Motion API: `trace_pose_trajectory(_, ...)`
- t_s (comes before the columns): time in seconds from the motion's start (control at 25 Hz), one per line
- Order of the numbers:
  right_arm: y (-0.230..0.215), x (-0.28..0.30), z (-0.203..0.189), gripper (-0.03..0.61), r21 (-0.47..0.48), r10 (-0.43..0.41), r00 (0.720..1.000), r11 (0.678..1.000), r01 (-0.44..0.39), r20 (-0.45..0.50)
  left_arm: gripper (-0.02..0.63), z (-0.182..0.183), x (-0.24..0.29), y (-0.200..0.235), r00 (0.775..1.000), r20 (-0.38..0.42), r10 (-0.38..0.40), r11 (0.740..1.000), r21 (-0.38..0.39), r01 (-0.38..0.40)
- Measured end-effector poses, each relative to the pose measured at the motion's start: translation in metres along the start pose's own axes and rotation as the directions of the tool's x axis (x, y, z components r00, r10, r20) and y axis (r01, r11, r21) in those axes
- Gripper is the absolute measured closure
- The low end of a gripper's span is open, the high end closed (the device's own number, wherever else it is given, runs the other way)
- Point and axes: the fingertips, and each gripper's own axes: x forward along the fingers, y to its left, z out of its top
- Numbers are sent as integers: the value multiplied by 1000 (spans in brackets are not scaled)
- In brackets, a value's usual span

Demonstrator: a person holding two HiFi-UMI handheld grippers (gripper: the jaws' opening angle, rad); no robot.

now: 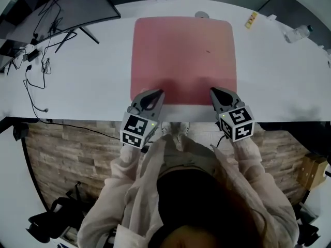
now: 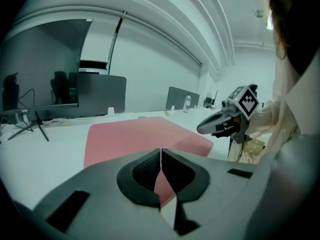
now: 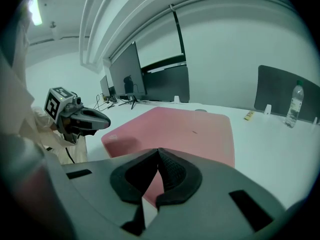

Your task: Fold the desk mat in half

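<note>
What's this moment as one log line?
desk mat: unfolded | left gripper: shut, at near edge | right gripper: shut, at near edge

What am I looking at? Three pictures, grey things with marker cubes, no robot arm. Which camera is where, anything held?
No robot here: a person holds a two-jaw gripper in each hand; the marker cubes are part of those tools. The head view comes from a camera on the person's head, looking steeply down: left gripper at its left, right gripper at its right. The other two pictures come from a camera riding on each gripper, looking along its jaws; each also catches the other gripper. On the white desk lies a pink desk mat, flat, not yet folded. Further back: a monitor, cables, a water bottle. Both grippers are by the mat's near edge, jaws shut, nothing held.
</note>
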Motion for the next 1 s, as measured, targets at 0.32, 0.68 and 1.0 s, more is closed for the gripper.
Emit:
trace_pose_trajectory(0.32,30,11,-15,500,-149,63,990,985,-82,-127,584,-30,7,-15,978,-160,-134,972,173,161)
trace_pose_trajectory(0.68,54,24,-56,432,-368,140,911,883,-292,-387,477,-81,10,-31,881,-425,-207,852,364,376)
trace_pose_trajectory(1.0,58,33,-80,419,-506,106,822,742,-440,-559,485,-100,15,-30,823,-543,-164,757,465,458)
